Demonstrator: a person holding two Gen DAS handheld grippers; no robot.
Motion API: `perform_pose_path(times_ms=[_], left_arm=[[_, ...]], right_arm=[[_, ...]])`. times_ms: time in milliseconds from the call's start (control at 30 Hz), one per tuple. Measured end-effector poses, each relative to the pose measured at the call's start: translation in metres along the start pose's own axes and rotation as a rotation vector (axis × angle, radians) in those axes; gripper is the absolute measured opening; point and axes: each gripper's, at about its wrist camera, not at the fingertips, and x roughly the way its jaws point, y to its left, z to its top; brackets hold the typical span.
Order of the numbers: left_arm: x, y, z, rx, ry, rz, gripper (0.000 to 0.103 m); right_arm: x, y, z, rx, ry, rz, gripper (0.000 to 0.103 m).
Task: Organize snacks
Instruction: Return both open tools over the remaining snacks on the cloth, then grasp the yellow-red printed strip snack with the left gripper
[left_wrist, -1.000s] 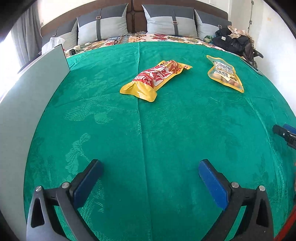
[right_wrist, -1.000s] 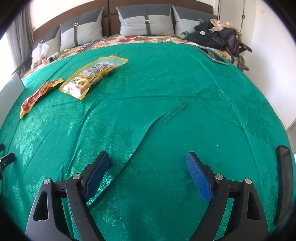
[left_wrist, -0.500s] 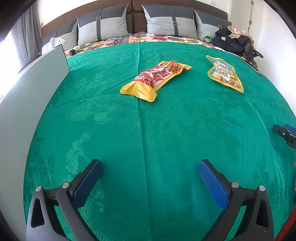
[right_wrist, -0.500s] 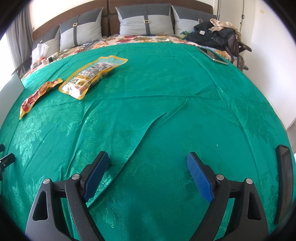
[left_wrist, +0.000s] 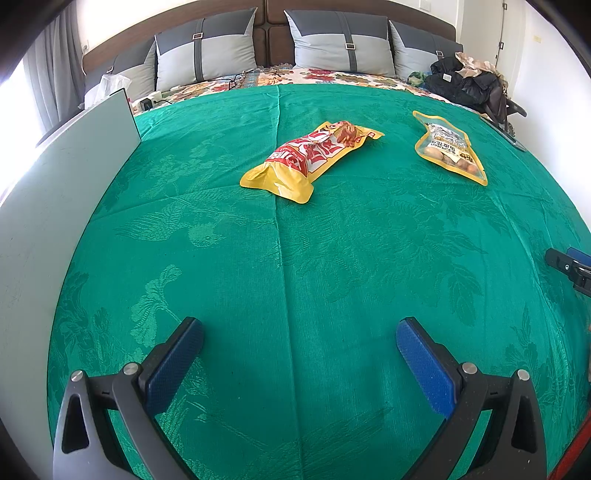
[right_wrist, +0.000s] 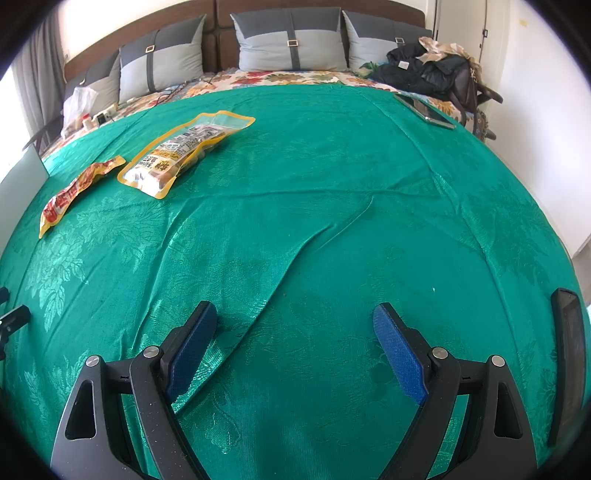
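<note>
Two snack packets flat on green bedspread (left_wrist: 295, 258), well ahead of both tools, neither touched. Yellow-and-red snack bag (left_wrist: 314, 158) near centre of bed in left wrist view, lying slantwise; clear yellow-edged peanut pouch (left_wrist: 448, 147) to its right, apart from it. Same pair at upper left in right wrist view: peanut pouch (right_wrist: 184, 155) beside snack bag (right_wrist: 75, 192), nearly corner to corner. Left tool (left_wrist: 299, 354) angled downward toward bedspread, blue pads spread wide, nothing between them. Right tool (right_wrist: 295, 343) likewise pitched down, pads spread wide over a fold in cloth, gripping nothing. Grey pillows (left_wrist: 207, 55) against headboard beyond; pale flat panel (left_wrist: 55, 206) along left edge; dark phone (right_wrist: 424, 109) near far right corner of bedspread.
</note>
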Motion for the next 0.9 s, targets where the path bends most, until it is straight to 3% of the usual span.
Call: perform_pose_path(times_ms=[300,400,500,667,900], left_arm=[[0.0,0.001,0.0,0.002,0.002,-0.002,0.103],[0.003,0.002,0.008,0.029,0.052,-0.02,0.103],[0.01,0.005,0.029,0.062,0.149,-0.054,0.103],[0.002,0.015,0.087,0.094,0.077,-0.046,0.102],[0.057,-0.007,0.157,0.251,0.187,-0.032,0.102]], right_arm=[[0.0,0.0,0.0,0.0,0.0,0.0,0.089],[0.0,0.0,0.0,0.0,0.0,0.0,0.089],[0.0,0.0,0.0,0.0,0.0,0.0,0.089],[0.0,0.0,0.0,0.0,0.0,0.001,0.089],[0.0,0.0,0.0,0.0,0.001,0.001,0.089]])
